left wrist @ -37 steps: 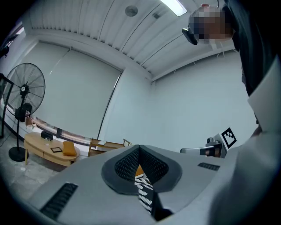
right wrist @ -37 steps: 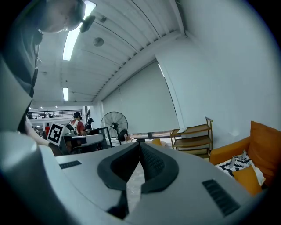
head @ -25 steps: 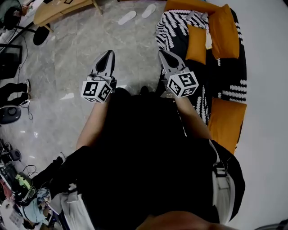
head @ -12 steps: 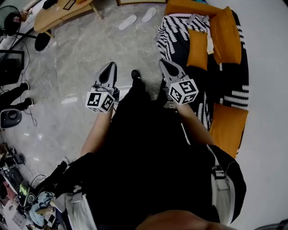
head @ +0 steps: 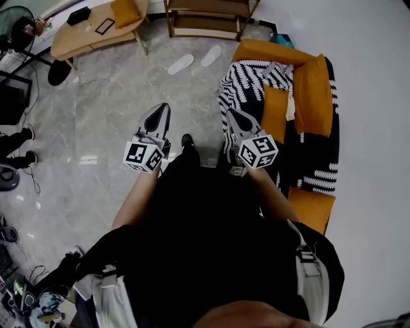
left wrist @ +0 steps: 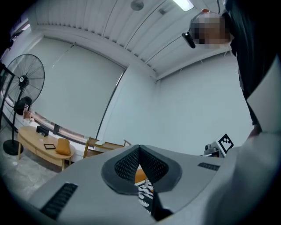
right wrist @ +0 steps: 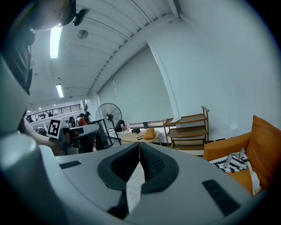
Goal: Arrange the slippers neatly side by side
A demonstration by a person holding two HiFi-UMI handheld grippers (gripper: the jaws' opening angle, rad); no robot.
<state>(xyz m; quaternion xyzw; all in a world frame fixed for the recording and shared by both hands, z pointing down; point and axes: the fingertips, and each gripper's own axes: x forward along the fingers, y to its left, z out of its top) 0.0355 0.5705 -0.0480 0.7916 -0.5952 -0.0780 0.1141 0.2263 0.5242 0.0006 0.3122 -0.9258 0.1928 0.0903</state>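
Two white slippers (head: 180, 63) (head: 211, 56) lie apart on the grey marble floor, angled differently, just in front of a wooden shelf. My left gripper (head: 164, 109) is held in the air well short of them, shut and empty; in the left gripper view its jaws (left wrist: 139, 150) meet at the tips. My right gripper (head: 231, 113) is level with it near the sofa edge, also shut with nothing held; in the right gripper view (right wrist: 139, 147) its tips touch. The slippers do not show in either gripper view.
An orange sofa (head: 314, 90) with a black-and-white patterned throw (head: 246, 80) stands at the right. A wooden shelf (head: 208, 16) and an oval coffee table (head: 96, 32) lie ahead. My black shoe (head: 187, 139) is on the floor between the grippers. A fan (right wrist: 107, 115) stands at the left.
The person has walked forward: the slippers, shelf and table have come nearer and lower in the head view. Both grippers stay shut and held out in front.
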